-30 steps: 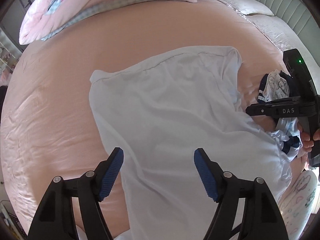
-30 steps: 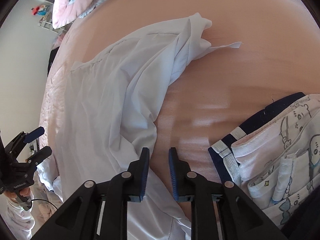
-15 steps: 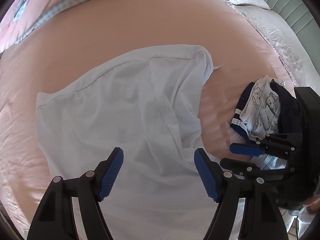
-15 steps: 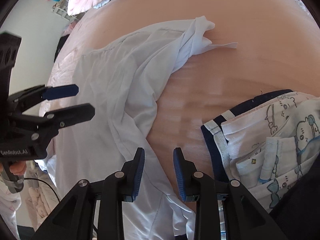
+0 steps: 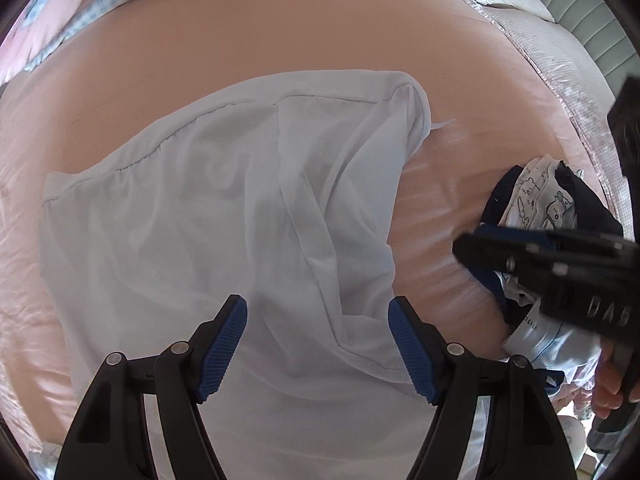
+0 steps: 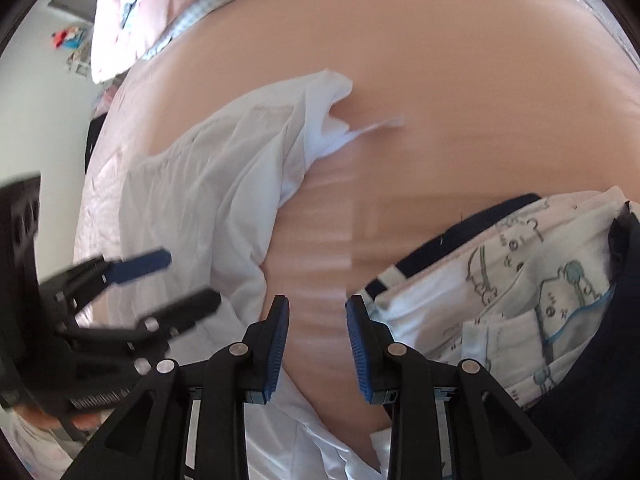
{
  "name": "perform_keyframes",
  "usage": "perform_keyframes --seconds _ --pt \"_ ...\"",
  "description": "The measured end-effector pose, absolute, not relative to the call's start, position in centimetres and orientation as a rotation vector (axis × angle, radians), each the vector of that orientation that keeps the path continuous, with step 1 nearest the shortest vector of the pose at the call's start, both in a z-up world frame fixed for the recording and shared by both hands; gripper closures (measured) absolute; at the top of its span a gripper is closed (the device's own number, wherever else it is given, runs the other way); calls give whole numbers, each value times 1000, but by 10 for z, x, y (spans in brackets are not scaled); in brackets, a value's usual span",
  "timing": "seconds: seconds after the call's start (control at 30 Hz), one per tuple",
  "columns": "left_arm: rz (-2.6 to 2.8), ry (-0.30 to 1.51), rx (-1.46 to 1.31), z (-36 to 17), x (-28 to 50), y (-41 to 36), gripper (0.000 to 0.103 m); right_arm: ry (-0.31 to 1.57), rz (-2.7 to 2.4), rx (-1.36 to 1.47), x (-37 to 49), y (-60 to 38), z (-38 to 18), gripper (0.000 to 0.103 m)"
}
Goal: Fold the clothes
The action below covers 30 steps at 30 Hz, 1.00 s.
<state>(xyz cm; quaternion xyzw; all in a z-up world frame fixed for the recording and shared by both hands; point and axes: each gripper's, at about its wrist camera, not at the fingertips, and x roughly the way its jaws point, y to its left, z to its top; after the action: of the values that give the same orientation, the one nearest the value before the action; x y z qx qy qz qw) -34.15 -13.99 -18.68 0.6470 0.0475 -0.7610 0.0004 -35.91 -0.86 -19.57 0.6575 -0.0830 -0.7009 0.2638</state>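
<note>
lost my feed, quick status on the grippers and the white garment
Left gripper open over white garment. Right gripper open, empty. Garment crumpled on pink bedsheet. Printed clothes pile beside.

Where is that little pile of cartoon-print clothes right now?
The cartoon-print clothes lie on the pink bedsheet, at the right in both views, apart from the white garment and just right of the right tongs.

Bare peach bedsheet lies open between my right jaws, a clear lane. The rumpled white shirt bounds it on one side, the pile of cartoon-print clothes on the other.
</note>
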Motion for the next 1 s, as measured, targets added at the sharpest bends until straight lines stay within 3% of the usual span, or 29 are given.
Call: perform_keyframes --seconds 0.13,0.17,0.23,0.37,0.5,0.57,0.6,0.67,0.7,0.73,1.0 --pt "-2397 221 2045 -196 -340 -138 31 -374 -1913 1803 -392 -13 -190 72" --pt "-2406 231 2045 -198 -340 -137 31 -404 -1909 1811 -398 -15 -190 67" --pt "-2421 228 2032 -201 -339 -134 32 -464 -1901 1825 -411 -20 -189 44" --pt "-2447 225 2003 -204 -338 -132 39 -425 -1955 1848 -426 -35 -191 44" --pt "-2471 201 1967 -204 -335 -134 62 -444 -1950 1884 -433 -39 -199 44" --pt "-2482 191 1950 -204 -334 -134 66 -462 -1946 1888 -435 -42 -205 44" --pt "-2486 193 1949 -204 -333 -135 69 -463 -1949 1892 -435 -43 -208 45" --pt "-2494 171 1934 -205 -332 -135 78 -447 -1974 1900 -434 -43 -212 58" --pt "-2501 155 1918 -205 -331 -134 86 -424 -2000 1904 -434 -42 -212 76" --pt "-2509 150 1913 -206 -331 -134 86 -401 -2027 1908 -433 -41 -212 94" --pt "-2538 266 1933 -204 -332 -136 87 -341 -2156 1773 -436 -40 -190 98"
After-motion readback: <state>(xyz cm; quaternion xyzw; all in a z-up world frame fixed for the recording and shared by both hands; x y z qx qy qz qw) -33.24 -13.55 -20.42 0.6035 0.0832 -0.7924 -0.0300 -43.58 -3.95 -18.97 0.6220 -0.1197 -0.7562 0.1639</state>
